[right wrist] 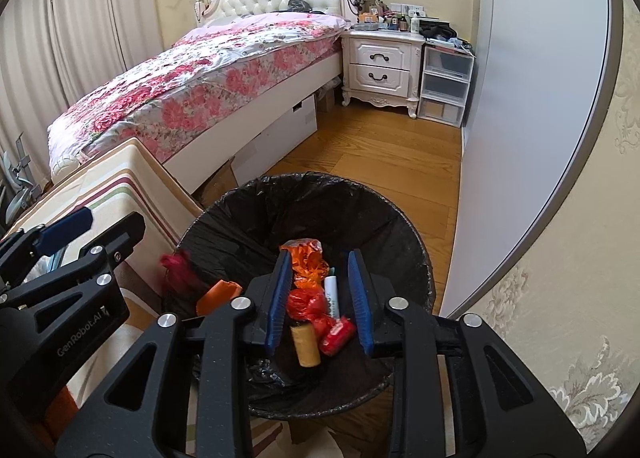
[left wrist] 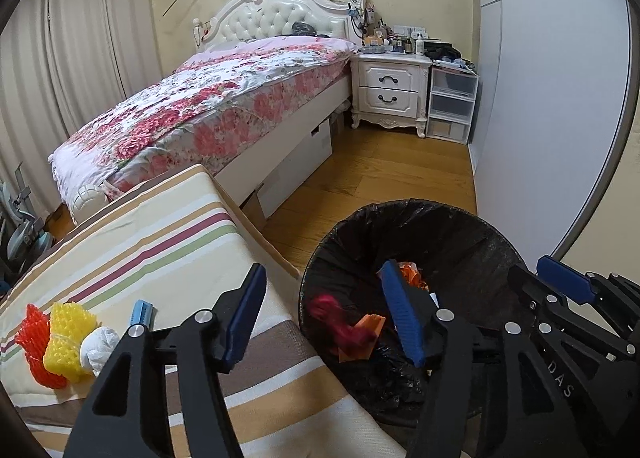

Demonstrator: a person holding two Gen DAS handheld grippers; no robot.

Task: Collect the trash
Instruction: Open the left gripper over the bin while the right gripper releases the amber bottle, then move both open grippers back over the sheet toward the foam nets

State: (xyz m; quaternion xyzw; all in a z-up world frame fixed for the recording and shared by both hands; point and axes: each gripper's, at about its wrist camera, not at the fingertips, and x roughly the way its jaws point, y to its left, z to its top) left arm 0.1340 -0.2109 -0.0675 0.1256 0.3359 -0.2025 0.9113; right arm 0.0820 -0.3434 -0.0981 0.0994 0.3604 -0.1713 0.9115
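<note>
A bin with a black liner [left wrist: 360, 225] [right wrist: 248, 201] stands on the floor beside a striped cushion [left wrist: 160, 242]. My left gripper [left wrist: 324, 314] is open and empty, over the bin's left rim. A blurred red item [left wrist: 340, 322] [right wrist: 178, 266] is in mid-air in the bin. My right gripper [right wrist: 320, 302] is open and empty above the bin, over orange, red, yellow and white trash [right wrist: 316, 310]. On the cushion lie orange foam netting [left wrist: 34, 342], yellow foam netting [left wrist: 68, 338], a white crumpled wad [left wrist: 98, 346] and a blue wrapper [left wrist: 141, 312].
A bed with a floral cover [left wrist: 208, 105] stands behind the cushion. A white nightstand [left wrist: 390, 91] and plastic drawers [left wrist: 450, 105] are at the far wall. A grey wardrobe [left wrist: 552, 97] lines the right. Wooden floor [left wrist: 392, 173] lies between them.
</note>
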